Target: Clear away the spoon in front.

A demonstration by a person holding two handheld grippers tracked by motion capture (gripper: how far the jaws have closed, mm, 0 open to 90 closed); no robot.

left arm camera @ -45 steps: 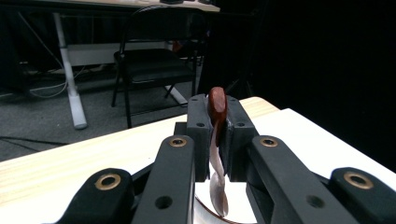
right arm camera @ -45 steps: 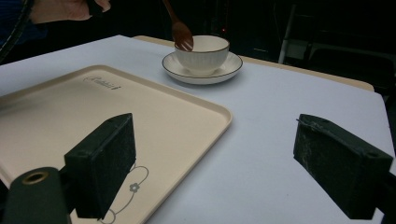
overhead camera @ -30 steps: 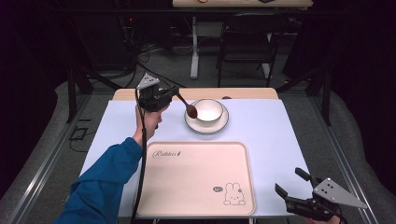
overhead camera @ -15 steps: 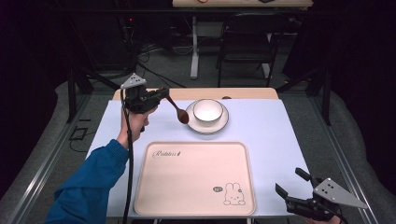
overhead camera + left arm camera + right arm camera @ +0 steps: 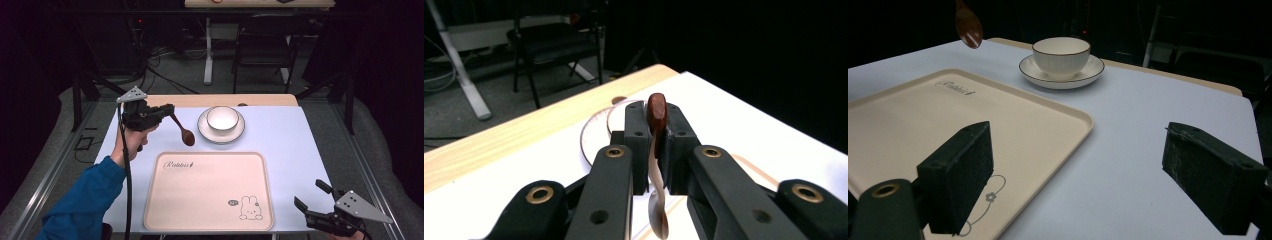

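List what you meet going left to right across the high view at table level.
Left gripper → wooden spoon it holds → bowl on its saucer → right gripper. The tray spans the middle, so it is left out.

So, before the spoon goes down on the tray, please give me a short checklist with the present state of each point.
1. Grip: the left gripper is shut on the spoon handle, seen in the left gripper view: ok.
2. Spoon clear of the bowl and saucer: it hangs left of them, off the table: ok.
3. Spoon above the tray: it hangs beyond the tray's far left corner, not over it: not ok.
4. Tray surface free: nothing lies on it: ok.
5. Right gripper out of the path: open, near the table's near right corner: ok.
6. Spoon bowl empty: cannot tell.
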